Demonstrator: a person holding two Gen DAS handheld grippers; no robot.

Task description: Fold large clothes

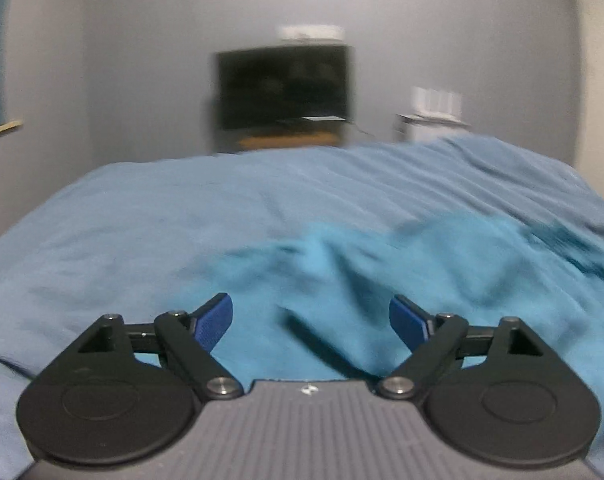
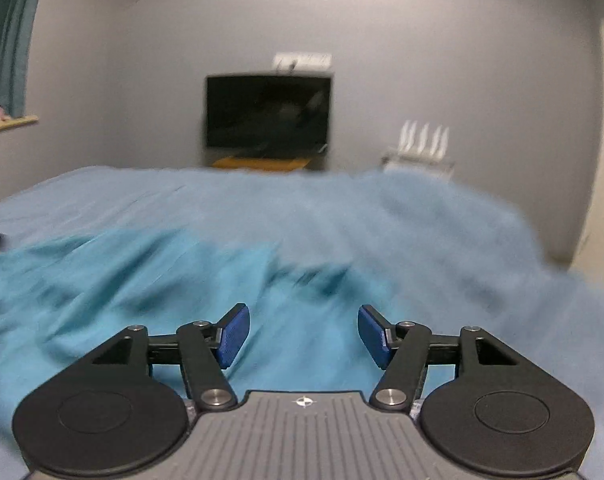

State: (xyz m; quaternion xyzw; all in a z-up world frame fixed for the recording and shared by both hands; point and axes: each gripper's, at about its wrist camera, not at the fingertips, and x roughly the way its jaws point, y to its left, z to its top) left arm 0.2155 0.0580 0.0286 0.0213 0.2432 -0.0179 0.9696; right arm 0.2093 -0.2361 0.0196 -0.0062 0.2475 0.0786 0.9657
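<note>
**Both grippers standing open above the teal garment**

The left gripper [image 1: 310, 322], black-armed with blue pads, is hovering with its jaws spread wide and nothing between them. The right gripper [image 2: 303, 334], of the same build, is also standing open and empty. The bright teal cloth garment [image 1: 341, 280] is lying rumpled on the paler blue bedspread [image 1: 162, 208], spreading from the fingertips toward 12 and 2 o'clock in the left wrist view, toward 9 and 12 o'clock in the right. At 12 o'clock a dark flat television screen [image 2: 268, 112] is standing against the grey wall [image 2: 421, 60]. Motion blur is softening the folds.
</note>
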